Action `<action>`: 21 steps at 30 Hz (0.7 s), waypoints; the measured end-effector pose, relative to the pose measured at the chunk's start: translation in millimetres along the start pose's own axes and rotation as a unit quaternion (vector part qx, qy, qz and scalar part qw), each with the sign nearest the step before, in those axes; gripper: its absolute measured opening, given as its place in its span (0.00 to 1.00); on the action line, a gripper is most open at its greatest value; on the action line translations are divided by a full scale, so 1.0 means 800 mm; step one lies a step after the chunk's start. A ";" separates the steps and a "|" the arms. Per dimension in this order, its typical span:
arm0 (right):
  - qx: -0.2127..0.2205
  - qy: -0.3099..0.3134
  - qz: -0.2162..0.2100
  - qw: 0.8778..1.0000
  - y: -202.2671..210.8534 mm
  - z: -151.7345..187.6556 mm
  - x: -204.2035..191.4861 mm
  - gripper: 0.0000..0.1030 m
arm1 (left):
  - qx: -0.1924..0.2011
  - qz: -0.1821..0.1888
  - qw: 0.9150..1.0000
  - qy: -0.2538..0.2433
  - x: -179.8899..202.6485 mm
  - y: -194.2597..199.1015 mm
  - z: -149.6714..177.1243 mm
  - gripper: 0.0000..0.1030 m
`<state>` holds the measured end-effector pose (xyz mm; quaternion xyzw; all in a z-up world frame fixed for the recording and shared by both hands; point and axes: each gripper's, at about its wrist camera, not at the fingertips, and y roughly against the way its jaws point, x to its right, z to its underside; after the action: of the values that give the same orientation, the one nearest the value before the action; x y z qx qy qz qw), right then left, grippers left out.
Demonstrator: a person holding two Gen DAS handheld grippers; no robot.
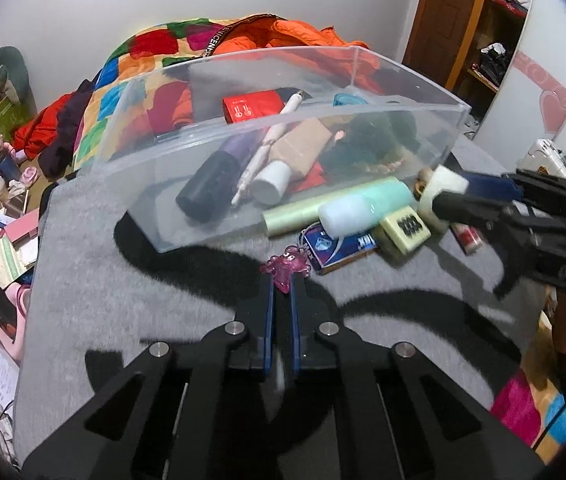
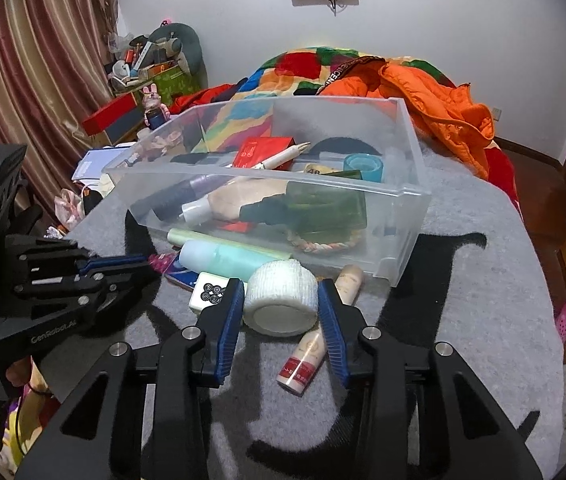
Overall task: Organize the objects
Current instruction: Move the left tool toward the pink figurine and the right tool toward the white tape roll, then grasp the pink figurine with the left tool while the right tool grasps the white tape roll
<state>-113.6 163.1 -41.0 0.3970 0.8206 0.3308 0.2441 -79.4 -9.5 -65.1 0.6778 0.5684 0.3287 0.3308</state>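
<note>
My left gripper (image 1: 283, 280) is shut on a small pink translucent charm (image 1: 285, 267), just above the grey mat in front of the clear plastic bin (image 1: 151, 204). The right wrist view shows the left gripper (image 2: 149, 266) at the left with the charm (image 2: 162, 261) at its tip. My right gripper (image 2: 281, 286) is shut on a white roll of bandage tape (image 2: 281, 300), both blue pads pressing its sides. In the left wrist view the right gripper (image 1: 443, 196) holds that roll (image 1: 445, 182) beside the bin's near right corner.
The bin (image 2: 403, 204) holds bottles, a pen, a red box and several other items. In front of it lie a mint bottle (image 2: 227, 258), a pale green tube (image 1: 299, 216), a tile-like block (image 2: 208, 293), a blue box (image 1: 349, 248) and a cream tube (image 2: 307, 354). Bedding lies behind.
</note>
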 end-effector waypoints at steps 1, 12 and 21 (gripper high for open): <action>0.001 0.000 0.000 1.000 0.001 0.000 0.000 0.34 | 0.000 0.001 1.000 0.001 -0.001 0.005 0.003 0.06; 0.027 -0.014 -0.003 1.000 0.026 -0.009 0.007 0.34 | 0.034 0.007 0.999 0.001 -0.010 0.055 0.003 0.06; 0.041 -0.016 -0.009 0.999 0.040 -0.016 0.008 0.34 | -0.010 0.010 1.000 -0.026 0.003 0.004 -0.007 0.31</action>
<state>-110.3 178.9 -10.2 0.4047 0.8328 0.2888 0.2433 -81.6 -6.8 -59.4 0.6886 0.5495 0.3194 0.3491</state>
